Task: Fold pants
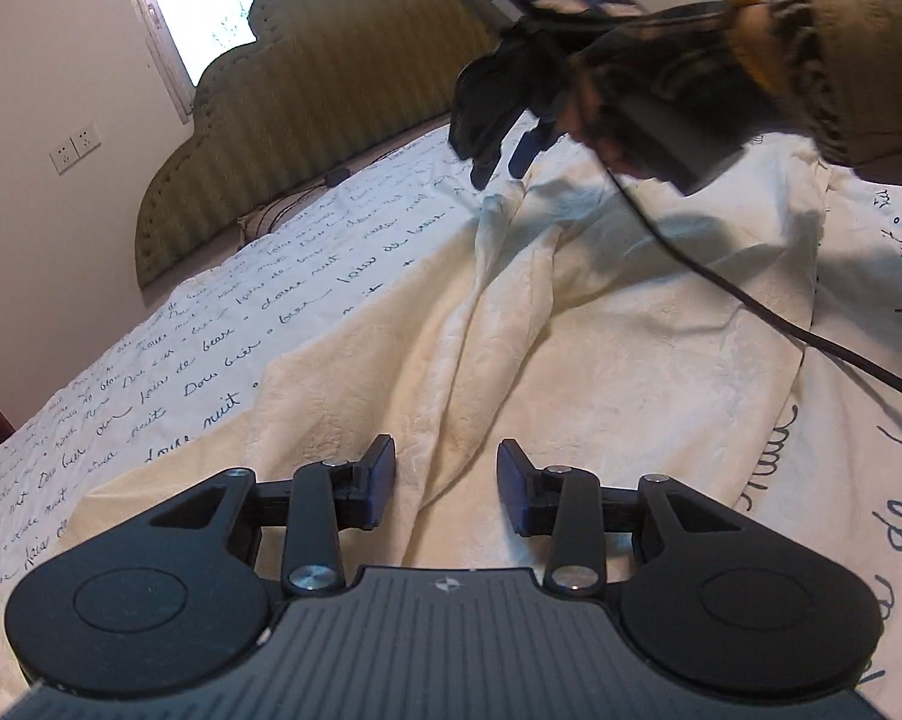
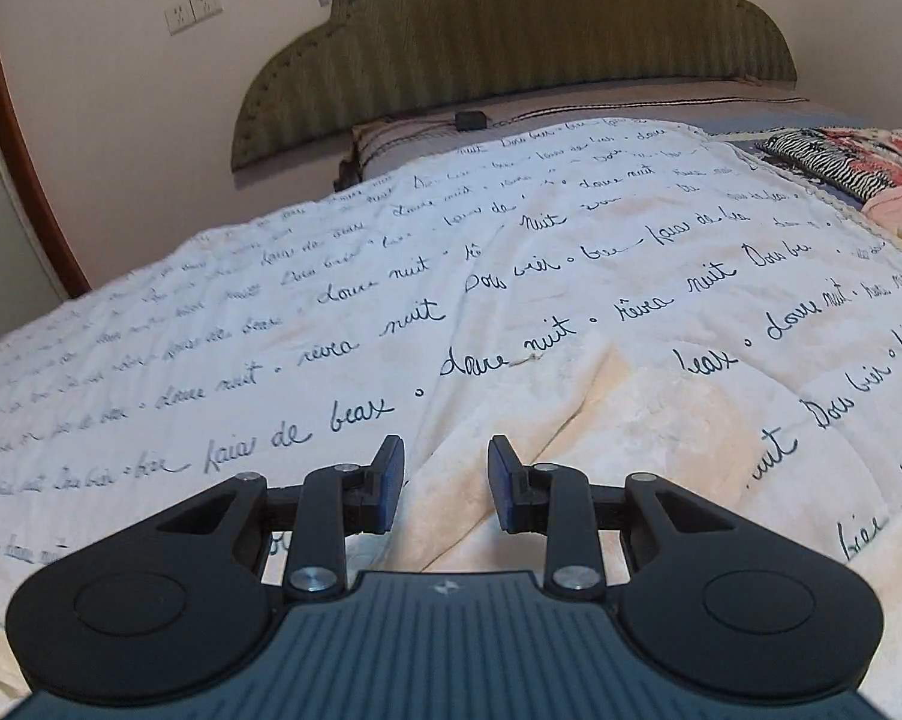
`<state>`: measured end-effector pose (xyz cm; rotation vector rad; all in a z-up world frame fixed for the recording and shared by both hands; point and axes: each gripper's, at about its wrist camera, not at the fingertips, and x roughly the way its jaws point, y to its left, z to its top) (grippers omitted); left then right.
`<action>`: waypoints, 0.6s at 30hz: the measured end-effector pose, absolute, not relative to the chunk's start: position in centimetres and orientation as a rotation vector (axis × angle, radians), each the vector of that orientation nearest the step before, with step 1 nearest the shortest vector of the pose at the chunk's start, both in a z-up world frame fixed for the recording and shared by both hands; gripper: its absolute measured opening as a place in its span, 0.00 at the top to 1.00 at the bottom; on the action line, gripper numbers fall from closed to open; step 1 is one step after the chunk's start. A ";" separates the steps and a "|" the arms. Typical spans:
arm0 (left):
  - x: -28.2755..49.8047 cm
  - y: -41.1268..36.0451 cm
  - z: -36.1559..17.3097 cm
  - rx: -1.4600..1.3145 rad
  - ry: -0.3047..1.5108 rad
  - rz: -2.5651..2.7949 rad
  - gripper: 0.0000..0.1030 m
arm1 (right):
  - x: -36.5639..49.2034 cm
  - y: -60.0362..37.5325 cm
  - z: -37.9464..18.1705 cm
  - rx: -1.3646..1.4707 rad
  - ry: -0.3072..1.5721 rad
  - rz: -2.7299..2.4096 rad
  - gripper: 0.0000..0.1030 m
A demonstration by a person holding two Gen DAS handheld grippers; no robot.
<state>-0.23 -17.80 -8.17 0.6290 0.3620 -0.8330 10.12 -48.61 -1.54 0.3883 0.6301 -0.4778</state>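
Note:
Cream pants [image 1: 511,324] lie spread and wrinkled on the bed. My left gripper [image 1: 445,474] is open and empty, low over the near part of the pants. My right gripper shows in the left wrist view [image 1: 508,165] at the pants' far end, held by a gloved hand, fingers pointing down just above the cloth. In the right wrist view the right gripper [image 2: 446,468] is open and empty over a cream fold of the pants [image 2: 619,420].
A white bedspread with black script [image 2: 331,312] covers the bed. An olive padded headboard [image 2: 511,36] stands at the far end. A black cable [image 1: 751,294] trails across the pants. Striped and pink cloths [image 2: 859,168] lie at far right.

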 end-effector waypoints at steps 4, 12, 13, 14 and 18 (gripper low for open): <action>0.0 -17.3 -8.5 0.599 0.354 -0.850 0.63 | 13.4 -47.9 -3.2 0.258 0.741 -0.553 0.48; 0.5 -16.8 -8.8 0.551 0.348 -0.868 0.73 | 10.5 -49.9 -3.0 0.348 0.669 -0.555 0.84; 0.5 -16.7 -8.7 0.545 0.344 -0.858 0.78 | 9.4 -50.4 -2.9 0.391 0.634 -0.559 0.87; 0.5 -16.5 -8.6 0.537 0.341 -0.846 0.81 | 8.3 -50.8 -2.8 0.441 0.600 -0.556 0.88; 1.2 -16.3 -8.4 0.506 0.361 -0.837 0.83 | 3.5 -52.5 -3.1 0.634 0.476 -0.543 0.89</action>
